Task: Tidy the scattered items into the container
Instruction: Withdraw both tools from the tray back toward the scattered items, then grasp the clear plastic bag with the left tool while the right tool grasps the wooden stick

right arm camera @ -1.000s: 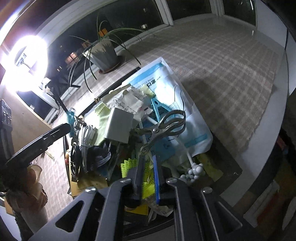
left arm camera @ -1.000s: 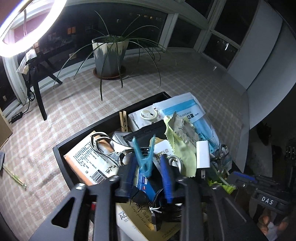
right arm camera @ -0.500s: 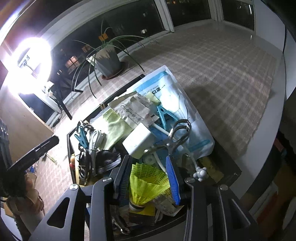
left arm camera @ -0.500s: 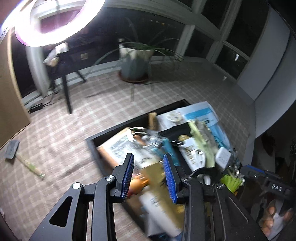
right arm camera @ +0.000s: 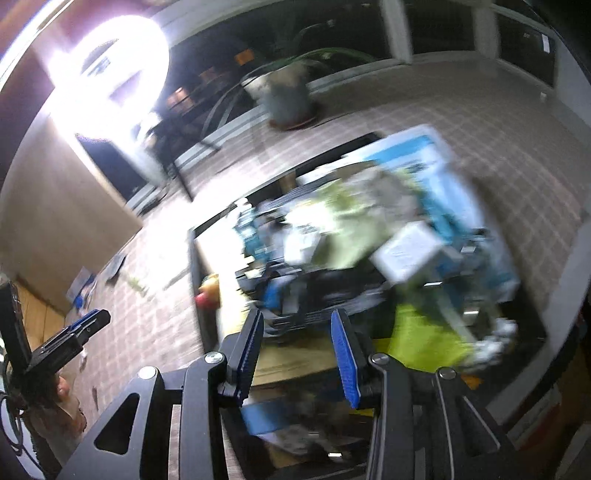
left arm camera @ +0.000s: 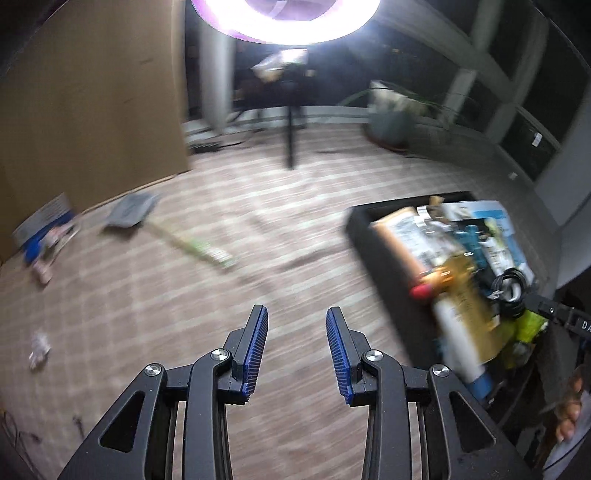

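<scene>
The black container [left arm camera: 373, 251] sits at the right of the left wrist view, heaped with packets, clips, cables and a yellow-green shuttlecock. My left gripper [left arm camera: 295, 321] is open and empty above the checked cloth, left of the container. Loose items lie far left: a grey pouch [left arm camera: 129, 212], a green-tipped stick [left arm camera: 195, 249], a blue-and-white packet [left arm camera: 40, 229] and a small wrapper [left arm camera: 38, 349]. My right gripper [right arm camera: 297, 332] is open and empty over the container's [right arm camera: 195, 280] near part. The shuttlecock [right arm camera: 424, 339] lies in it at right. Both views are blurred.
A ring light [left arm camera: 288, 18] on a stand [left arm camera: 291, 136] shines at the back. A potted plant [left arm camera: 391, 118] stands near the windows. A brown board [left arm camera: 92, 103] leans at the left. The left gripper shows in the right wrist view [right arm camera: 70, 339].
My left gripper let go of the blue clip, opened and swung left away from the container. My right gripper opened, dropped the shuttlecock into the container and drew back leftward.
</scene>
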Tool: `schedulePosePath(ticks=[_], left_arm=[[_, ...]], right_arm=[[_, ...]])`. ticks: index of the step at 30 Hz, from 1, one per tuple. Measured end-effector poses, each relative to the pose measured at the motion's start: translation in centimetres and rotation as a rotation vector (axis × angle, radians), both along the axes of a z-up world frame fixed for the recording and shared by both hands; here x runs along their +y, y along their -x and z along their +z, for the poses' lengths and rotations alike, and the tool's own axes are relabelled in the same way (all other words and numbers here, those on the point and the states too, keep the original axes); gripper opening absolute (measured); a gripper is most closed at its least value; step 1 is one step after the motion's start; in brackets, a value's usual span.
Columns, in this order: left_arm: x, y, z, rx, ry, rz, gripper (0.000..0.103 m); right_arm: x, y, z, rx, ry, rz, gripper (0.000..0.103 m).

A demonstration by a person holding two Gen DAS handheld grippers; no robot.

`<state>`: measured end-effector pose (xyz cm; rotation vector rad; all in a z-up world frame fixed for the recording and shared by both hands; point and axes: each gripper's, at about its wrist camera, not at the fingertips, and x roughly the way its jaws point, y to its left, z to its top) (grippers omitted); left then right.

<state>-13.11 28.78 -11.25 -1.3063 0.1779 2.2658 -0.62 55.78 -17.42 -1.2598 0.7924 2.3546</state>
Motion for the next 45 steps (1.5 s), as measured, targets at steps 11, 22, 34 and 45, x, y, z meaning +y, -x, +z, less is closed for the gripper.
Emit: schedulePosePath(ticks=[11,22,34,45], left_arm=[[-16.7,2.1,-1.2,-0.015,0.058,0.248,0.036],[-27.7,5.5,-4.0,-0.042,0.146,0.373,0.047],[-31.1,11.2,-6.7,-0.101,0.215,0.390,0.060],[-31.4,13.7,-9.5,-0.153,0.214,0.423,0.064]], right_arm=[[-9.9,7.3,0.5,0.006,-0.040,0.217,0.041],[-17.3,15.4,-0.1,-0.030,-0.123,0.435,0.041],[-22.8,28.8,-4.8,-0.166,-0.248,0.687,0.042],[-24.5,36.2,-9.4,-0.254,-0.203,0.759,0.046]])
